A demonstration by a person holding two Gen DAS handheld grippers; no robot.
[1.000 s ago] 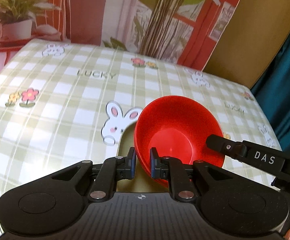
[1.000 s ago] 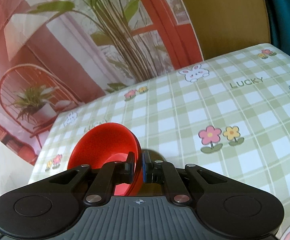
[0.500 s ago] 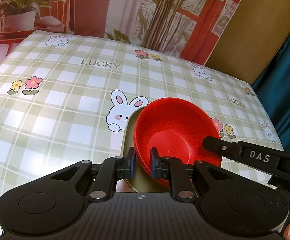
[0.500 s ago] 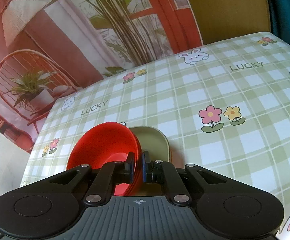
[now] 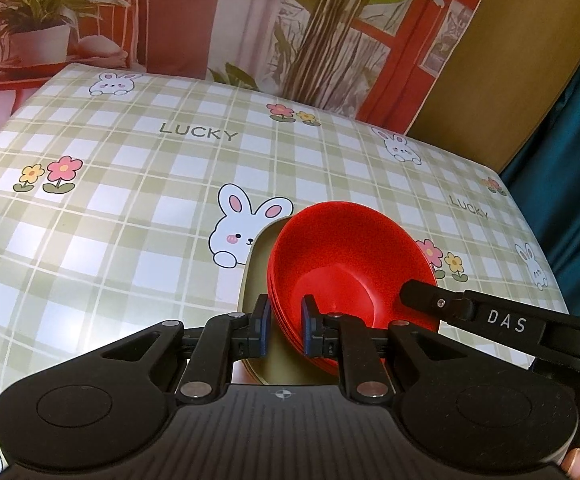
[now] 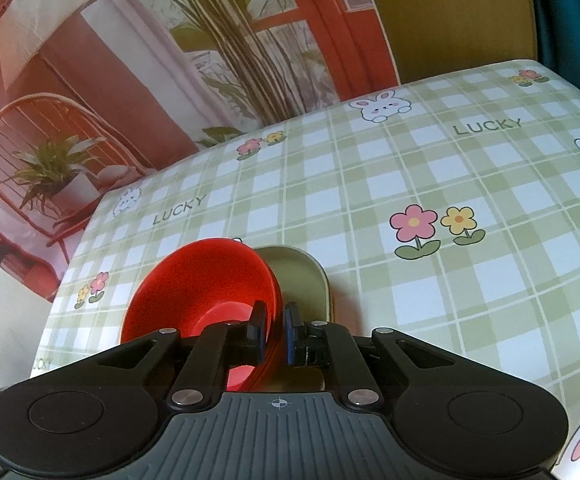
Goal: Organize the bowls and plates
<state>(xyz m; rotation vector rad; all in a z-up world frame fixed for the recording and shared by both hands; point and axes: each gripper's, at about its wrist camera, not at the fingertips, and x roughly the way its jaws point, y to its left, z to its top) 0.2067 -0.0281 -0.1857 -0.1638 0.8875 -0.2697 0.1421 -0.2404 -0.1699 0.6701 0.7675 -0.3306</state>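
Left gripper (image 5: 285, 330) pitched down, clamps red bowl (image 5: 346, 268) rim at 7 o'clock. Right gripper (image 6: 275, 334) pitched down, jaws opening around rim at 4 o'clock, above olive plate (image 6: 310, 276).

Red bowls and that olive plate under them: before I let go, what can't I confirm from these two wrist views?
- Olive plate: mostly covered by the red bowls in both views, so its full outline is hidden.
- Bowl count: stacked rims show in the left view, too fine to count.
- Whether the bowls rest on the plate: contact hidden by the left gripper and right gripper, whose jaws are opening astride the rim.
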